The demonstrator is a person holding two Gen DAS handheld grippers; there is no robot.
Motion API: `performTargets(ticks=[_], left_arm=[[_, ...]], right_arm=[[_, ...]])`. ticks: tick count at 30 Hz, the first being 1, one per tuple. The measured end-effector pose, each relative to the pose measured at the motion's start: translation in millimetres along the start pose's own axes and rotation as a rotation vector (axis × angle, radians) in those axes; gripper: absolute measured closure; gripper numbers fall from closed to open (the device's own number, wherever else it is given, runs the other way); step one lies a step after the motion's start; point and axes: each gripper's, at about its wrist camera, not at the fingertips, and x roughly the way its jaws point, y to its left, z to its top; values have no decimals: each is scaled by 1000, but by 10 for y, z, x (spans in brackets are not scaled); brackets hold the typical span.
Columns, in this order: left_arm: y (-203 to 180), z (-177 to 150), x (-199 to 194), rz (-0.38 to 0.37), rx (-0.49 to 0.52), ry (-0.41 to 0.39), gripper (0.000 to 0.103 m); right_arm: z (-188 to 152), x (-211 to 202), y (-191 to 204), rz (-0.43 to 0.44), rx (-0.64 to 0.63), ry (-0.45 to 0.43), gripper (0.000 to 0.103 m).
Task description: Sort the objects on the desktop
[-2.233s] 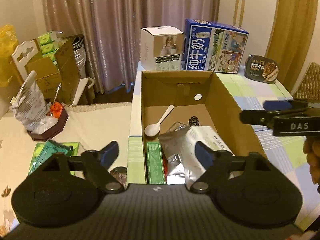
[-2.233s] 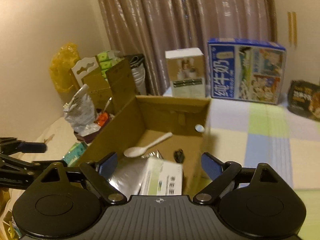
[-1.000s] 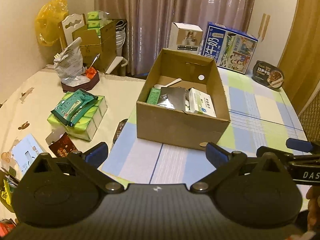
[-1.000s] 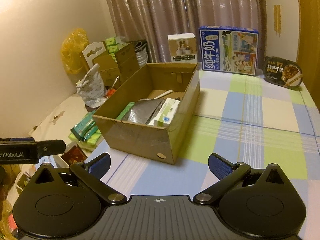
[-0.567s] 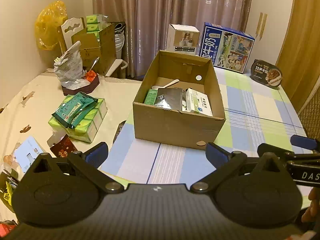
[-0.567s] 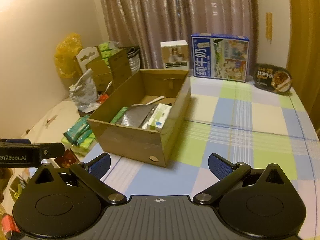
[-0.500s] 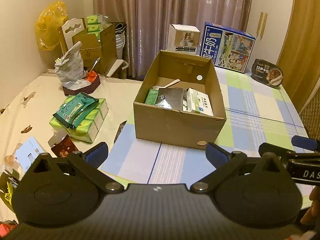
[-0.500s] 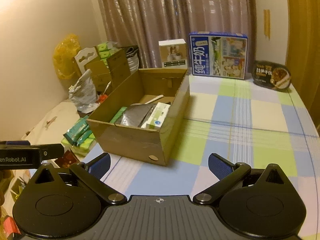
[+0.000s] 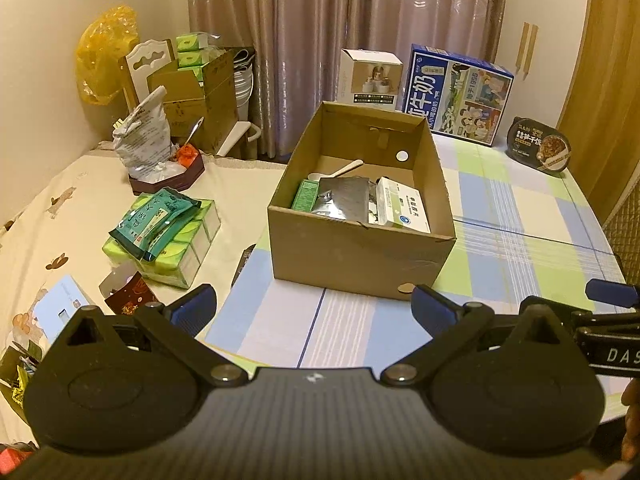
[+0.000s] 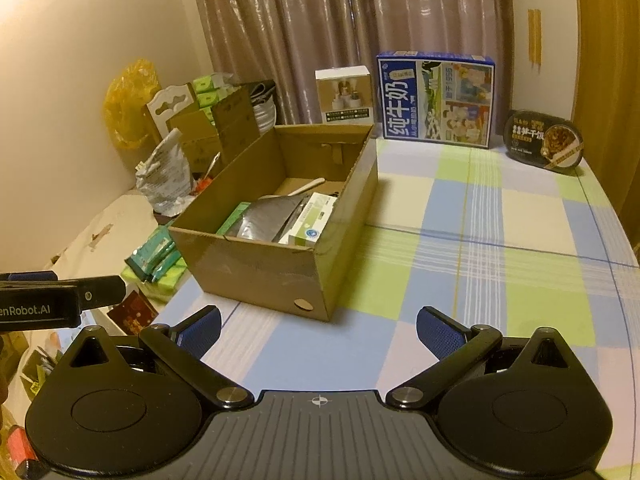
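Note:
An open cardboard box (image 9: 360, 256) (image 10: 256, 272) stands on the checked tablecloth. Inside lie a white spoon (image 9: 340, 170), a green packet (image 9: 305, 195), a silver foil pouch (image 9: 346, 198) and a white medicine box (image 9: 404, 208) (image 10: 314, 216). My left gripper (image 9: 314, 308) is open and empty, held back from the box's front wall. My right gripper (image 10: 318, 326) is open and empty too, in front of the box's near right corner. Each gripper shows at the edge of the other's view.
A blue milk carton box (image 9: 458, 98), a small white box (image 9: 370, 78) and a black meal bowl (image 9: 538, 148) stand at the table's far side. Left of the box lie green tissue packs (image 9: 160, 236), a brown sachet (image 9: 132, 296) and a silver bag (image 9: 142, 144).
Both grippers have pulled back and up from over the box; it now sits whole and farther away in both views. In the last half second they barely moved.

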Motion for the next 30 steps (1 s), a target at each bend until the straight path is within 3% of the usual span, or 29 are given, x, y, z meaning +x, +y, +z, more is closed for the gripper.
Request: performTargets(ticks=[30], left_arm=[[18, 11, 32, -7, 3, 8, 1]], right_arm=[[-15, 60, 5, 4, -6, 23, 2]])
